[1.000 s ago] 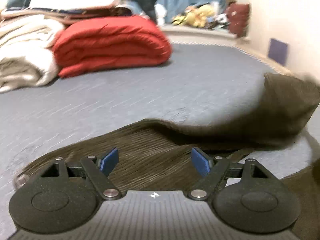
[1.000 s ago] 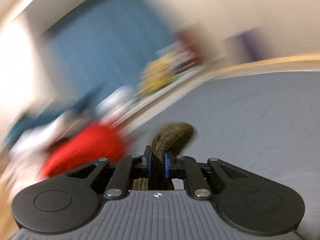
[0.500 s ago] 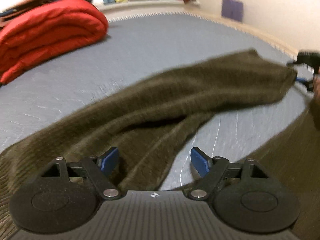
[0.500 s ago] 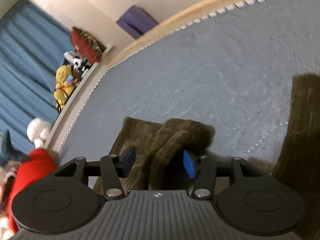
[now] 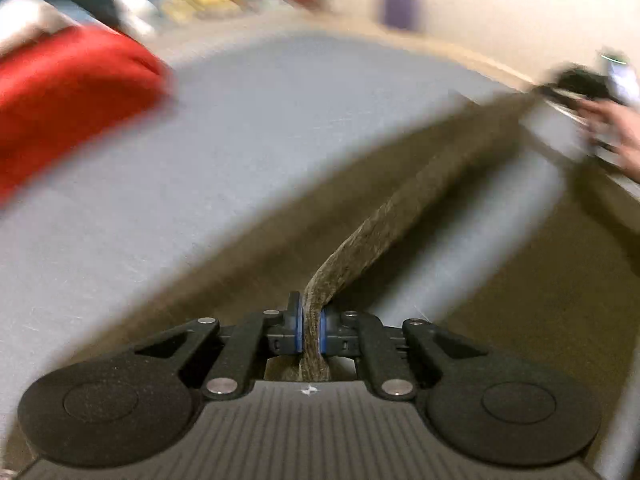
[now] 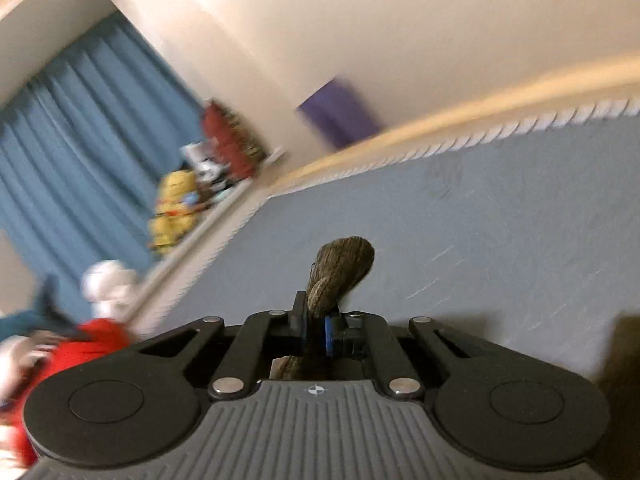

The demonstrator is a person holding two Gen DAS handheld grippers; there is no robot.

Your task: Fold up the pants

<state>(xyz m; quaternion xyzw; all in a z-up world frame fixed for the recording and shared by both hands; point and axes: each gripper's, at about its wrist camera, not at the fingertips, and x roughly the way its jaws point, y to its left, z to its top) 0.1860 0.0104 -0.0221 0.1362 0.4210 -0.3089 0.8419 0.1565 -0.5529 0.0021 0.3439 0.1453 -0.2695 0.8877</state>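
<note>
left gripper [image 5: 309, 329] has its blue pads clamped on a thin fold of the olive-brown corduroy pants [image 5: 384, 220], jaws just finished closing with the fabric between them. from the pads the cloth runs ahead and to the right as a raised ridge toward the far right, where a person's hand [image 5: 624, 140] holds the other black tool, blurred. more of the pants lies flat under and to both sides of the left gripper on the grey-blue bed cover [image 5: 240, 140]. folded red quilt [image 5: 68, 96] sits well off to the upper left of that gripper, blurred. right gripper [image 6: 316, 330] is also pinched tight on the pants [image 6: 340, 268]; its jaws have just been closing, and a rounded bunch of ribbed cloth sticks up and forward just past the fingertips. beyond it the grey-blue bed cover [image 6: 500, 240] stretches ahead, a dark patch of cloth at the lower right edge, hard to tell. far left of the right gripper: blue pleated curtain [image 6: 80, 140], yellow plush toy [image 6: 176, 208], red quilt [image 6: 80, 348], a purple square on the wall [image 6: 340, 116] ahead.
</note>
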